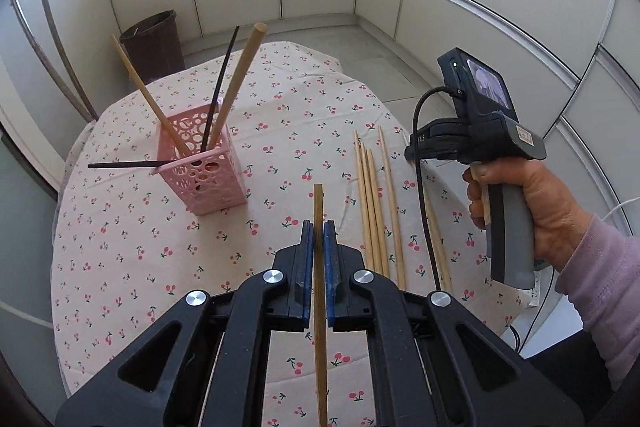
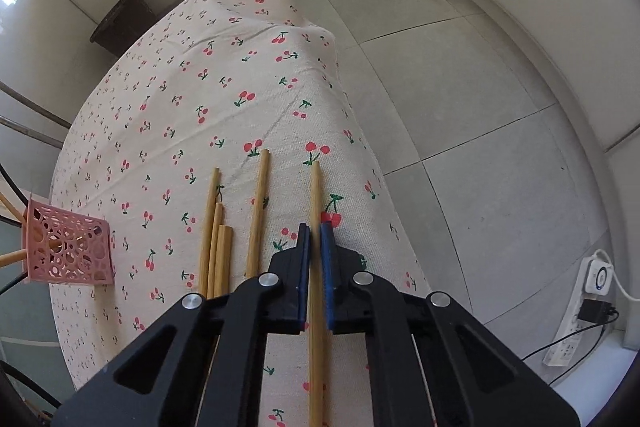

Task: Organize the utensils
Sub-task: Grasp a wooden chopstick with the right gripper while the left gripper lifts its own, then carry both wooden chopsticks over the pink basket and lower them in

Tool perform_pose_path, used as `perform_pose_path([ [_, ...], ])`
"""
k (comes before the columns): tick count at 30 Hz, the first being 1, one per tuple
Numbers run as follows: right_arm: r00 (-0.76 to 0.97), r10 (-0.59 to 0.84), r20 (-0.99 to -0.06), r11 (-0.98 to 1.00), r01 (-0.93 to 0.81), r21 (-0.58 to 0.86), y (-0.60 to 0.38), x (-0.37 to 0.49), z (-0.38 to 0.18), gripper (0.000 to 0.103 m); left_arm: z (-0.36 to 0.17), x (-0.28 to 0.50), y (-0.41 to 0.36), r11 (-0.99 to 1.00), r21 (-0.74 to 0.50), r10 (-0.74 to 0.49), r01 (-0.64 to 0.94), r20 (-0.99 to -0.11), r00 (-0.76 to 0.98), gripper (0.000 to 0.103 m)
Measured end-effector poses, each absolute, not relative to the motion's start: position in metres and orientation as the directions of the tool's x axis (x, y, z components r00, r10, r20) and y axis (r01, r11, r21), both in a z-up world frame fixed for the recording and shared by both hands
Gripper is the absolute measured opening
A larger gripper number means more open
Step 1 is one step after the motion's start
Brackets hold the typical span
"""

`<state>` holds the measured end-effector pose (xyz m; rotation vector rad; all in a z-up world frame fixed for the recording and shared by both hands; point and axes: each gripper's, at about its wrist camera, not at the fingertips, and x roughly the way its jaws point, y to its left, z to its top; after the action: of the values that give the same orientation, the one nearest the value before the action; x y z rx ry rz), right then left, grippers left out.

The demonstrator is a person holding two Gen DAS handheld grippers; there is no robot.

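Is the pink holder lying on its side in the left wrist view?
No, the pink holder stands upright on the tablecloth, with chopsticks sticking up out of it.

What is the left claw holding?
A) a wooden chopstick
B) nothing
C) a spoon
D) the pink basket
A: in the left wrist view the left claw is shut on a wooden chopstick, with the pink basket standing apart on the tablecloth.

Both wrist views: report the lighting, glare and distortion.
Left wrist view: daylight blows out the top-left corner, cabinet edges bow strongly, and the pink basket and the chopstick in the left tool are sharp. Right wrist view: even, soft light, faint shadows, floor tile seams curve, dark vignette at the corners.
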<state>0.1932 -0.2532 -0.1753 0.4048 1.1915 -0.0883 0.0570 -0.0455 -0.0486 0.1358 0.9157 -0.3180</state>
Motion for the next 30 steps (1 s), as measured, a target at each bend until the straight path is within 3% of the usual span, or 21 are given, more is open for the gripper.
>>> perform_pose_path([
  [10,0.576,0.219,-0.788,0.898,0.197,0.394,-0.237,0.149,-0.086,0.006,-0.008,0.034,-0.014,0.935,-0.085,-0.307,0.345,-0.681,0.665,0.004],
  [21,0.718,0.254,-0.648,0.938,-0.020,0.345,-0.193,0.097,0.000,0.006,0.030,0.015,0.015,0.919,-0.164,-0.385,0.358,-0.570,0.726,0.004],
  [30,0.801,0.271,-0.533,0.926,-0.066,0.371,-0.189,0.094,0.060,0.006,0.077,0.025,0.027,0.916,-0.209,-0.400,0.341,-0.481,0.780,0.004],
])
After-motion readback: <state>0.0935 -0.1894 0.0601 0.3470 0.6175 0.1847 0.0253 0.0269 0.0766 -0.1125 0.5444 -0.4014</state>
